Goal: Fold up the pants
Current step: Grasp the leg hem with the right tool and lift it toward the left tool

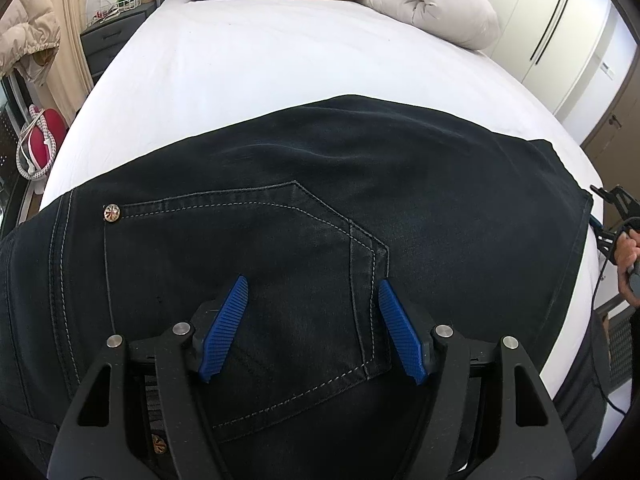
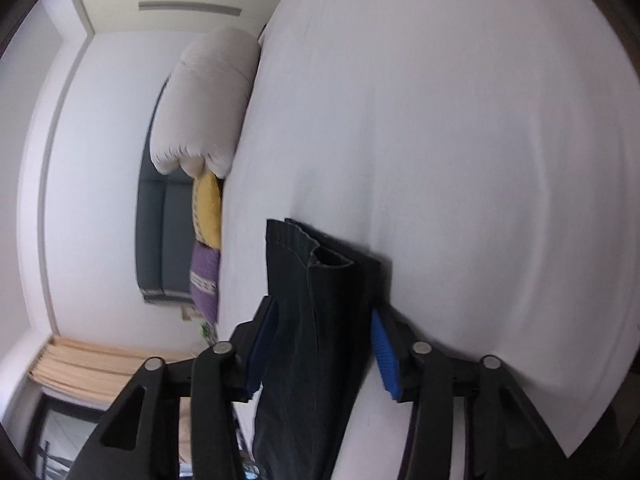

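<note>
the dark jeans (image 1: 304, 200) lay across the white bed (image 1: 260, 60) at mid-frame, the left gripper (image 1: 312, 300) hung unclenched over their back pocket (image 1: 280, 272), while the right gripper (image 2: 324, 344) straddled the hem, its grip unclear.

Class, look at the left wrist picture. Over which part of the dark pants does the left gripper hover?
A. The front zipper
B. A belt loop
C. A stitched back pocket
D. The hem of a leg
C. The left gripper has its blue fingers spread over the stitched back pocket of the pants, which lie flat on the white bed.
</note>
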The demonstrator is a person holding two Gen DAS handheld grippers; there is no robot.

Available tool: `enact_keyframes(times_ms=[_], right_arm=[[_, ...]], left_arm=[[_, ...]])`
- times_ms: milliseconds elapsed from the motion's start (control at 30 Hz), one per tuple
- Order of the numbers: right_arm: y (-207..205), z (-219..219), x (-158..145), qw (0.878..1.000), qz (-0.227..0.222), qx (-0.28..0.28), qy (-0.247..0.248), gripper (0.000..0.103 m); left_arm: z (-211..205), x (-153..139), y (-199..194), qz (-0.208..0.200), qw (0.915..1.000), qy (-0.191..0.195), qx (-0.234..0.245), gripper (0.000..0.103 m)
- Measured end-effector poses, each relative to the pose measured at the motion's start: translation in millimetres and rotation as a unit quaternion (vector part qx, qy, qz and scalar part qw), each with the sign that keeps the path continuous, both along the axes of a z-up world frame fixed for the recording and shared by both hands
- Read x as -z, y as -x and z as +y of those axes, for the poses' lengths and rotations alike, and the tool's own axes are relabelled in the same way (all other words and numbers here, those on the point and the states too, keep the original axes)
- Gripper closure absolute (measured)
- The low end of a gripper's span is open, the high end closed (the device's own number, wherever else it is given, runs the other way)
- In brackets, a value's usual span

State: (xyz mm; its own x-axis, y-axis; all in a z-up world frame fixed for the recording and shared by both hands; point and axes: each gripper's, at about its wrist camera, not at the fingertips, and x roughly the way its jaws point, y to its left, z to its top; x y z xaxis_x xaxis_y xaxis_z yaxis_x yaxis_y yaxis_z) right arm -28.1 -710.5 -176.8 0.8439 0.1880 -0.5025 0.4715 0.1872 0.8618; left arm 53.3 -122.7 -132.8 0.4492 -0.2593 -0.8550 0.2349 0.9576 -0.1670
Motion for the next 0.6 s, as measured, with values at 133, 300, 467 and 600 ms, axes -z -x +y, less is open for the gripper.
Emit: enact_keyframes(times_ms=[133, 300, 467, 600], right_arm=[[-10.4, -4.3, 9.6, 1.0, 0.002, -0.002, -0.018, 0.086], [-12.2, -6.3, 19.0, 0.999, -0.01, -0.002, -0.034, 0.093], [-15.0, 1.3, 4.1, 1.0, 0.001, -0.007, 0.014, 0.093], [-25.4, 18.9, -27.3, 0.995, 0.015, -0.033, 0.089, 0.094]], left_arm=[[0.2, 0.3, 0.2, -0.001, 1.0, 0.001, 0.0, 0.036], [2.9, -0.7, 1.7, -0.001, 1.0, 0.004, 0.0, 0.036], [5.3, -0.9, 2.0, -0.001, 1.0, 0.009, -0.001, 0.036], [8.9, -1.1, 2.2, -0.001, 0.9999, 0.014, -0.002, 0.036]])
